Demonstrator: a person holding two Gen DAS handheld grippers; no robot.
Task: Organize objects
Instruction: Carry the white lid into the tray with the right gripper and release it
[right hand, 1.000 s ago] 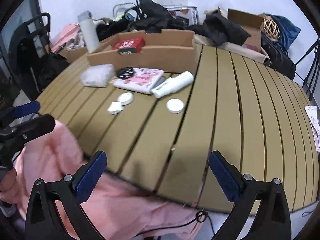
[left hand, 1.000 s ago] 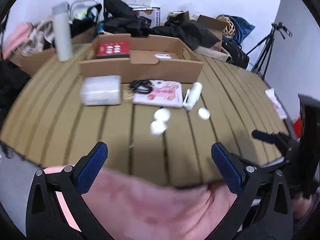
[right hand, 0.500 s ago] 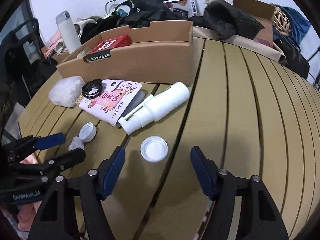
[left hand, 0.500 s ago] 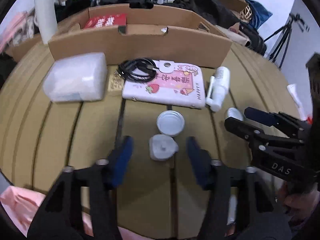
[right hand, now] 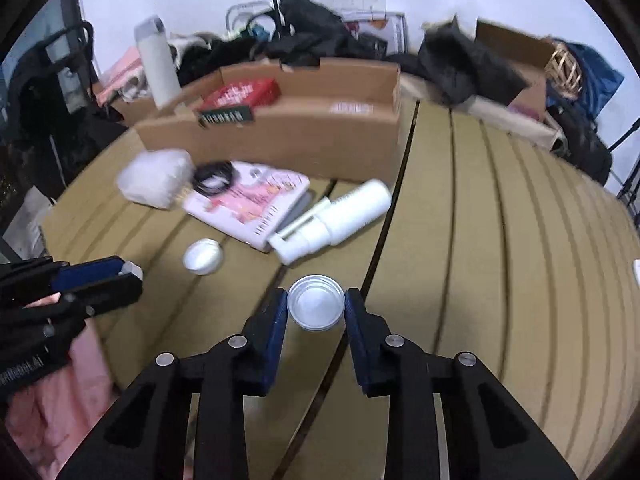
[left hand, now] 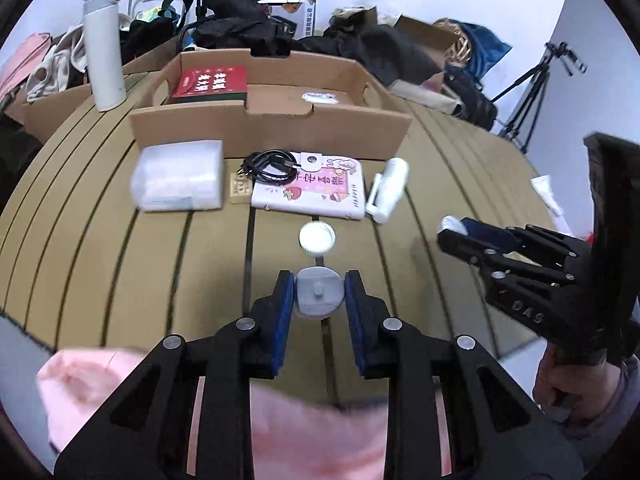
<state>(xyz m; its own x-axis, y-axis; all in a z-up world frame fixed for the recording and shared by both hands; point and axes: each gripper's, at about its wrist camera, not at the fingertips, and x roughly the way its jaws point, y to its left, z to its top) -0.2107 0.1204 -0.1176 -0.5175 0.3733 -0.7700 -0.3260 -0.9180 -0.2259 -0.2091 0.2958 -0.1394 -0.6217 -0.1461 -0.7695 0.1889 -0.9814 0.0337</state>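
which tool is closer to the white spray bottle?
Right. The right tool, closing around a round lid, sits just short of the spray bottle; the left tool is further off.

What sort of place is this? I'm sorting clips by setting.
Probably a cluttered room used for recording, not a tidy home: a slatted table, a tripod by the wall, and bags and dark clothes heaped behind a cardboard box.
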